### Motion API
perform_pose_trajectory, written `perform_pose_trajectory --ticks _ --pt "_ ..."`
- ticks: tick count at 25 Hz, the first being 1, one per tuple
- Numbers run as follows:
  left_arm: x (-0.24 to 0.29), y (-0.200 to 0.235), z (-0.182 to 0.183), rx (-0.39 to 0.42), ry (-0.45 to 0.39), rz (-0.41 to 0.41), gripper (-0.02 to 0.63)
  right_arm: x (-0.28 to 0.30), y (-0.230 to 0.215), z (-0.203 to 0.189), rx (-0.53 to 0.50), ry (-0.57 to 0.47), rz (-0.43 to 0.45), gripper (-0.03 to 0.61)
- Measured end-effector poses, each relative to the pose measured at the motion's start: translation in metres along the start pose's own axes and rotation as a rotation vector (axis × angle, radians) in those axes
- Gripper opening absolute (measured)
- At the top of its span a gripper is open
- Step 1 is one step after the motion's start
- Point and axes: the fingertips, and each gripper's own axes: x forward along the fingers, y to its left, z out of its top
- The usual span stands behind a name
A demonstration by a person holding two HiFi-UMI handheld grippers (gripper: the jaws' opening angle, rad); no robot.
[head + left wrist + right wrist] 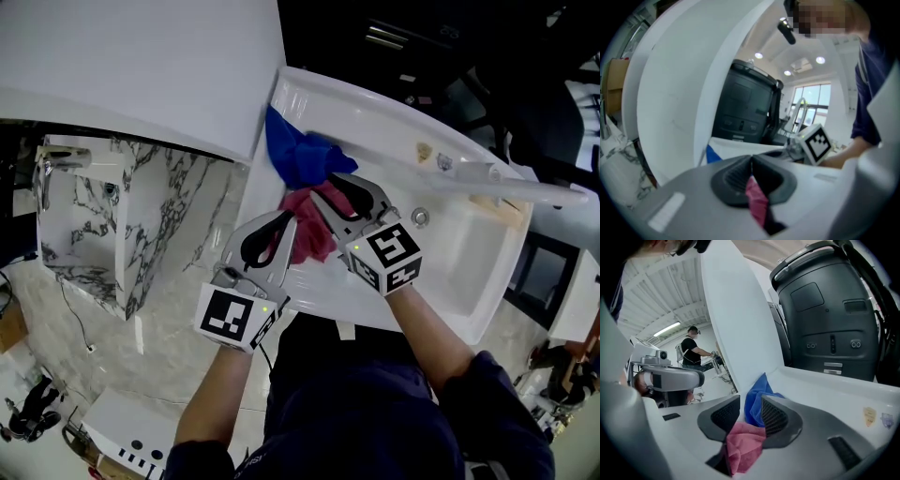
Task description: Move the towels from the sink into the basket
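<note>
Left gripper (284, 228) clamped shut on an edge of the pink towel (311, 234), probably to lift it from the left end of the sink (459, 262); right gripper (330, 187) jaws apart, that towel bunched loose between them low down, blue towel (298, 155) just past the tips; basket not in view.
</note>
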Motion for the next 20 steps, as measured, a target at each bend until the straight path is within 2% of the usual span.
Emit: perform_pose_trajectory --ticks 9,20 --pt "0.0 0.02 -0.014 -0.032 0.005 0.019 0.008 0.047 -0.003 -0.025 -0.03 0.116 0.006 0.239" --pt "-0.007 0.03 -0.017 -0.054 -0.002 0.038 0.008 0.078 -0.017 -0.047 -0.125 0.247 -0.058 0.247"
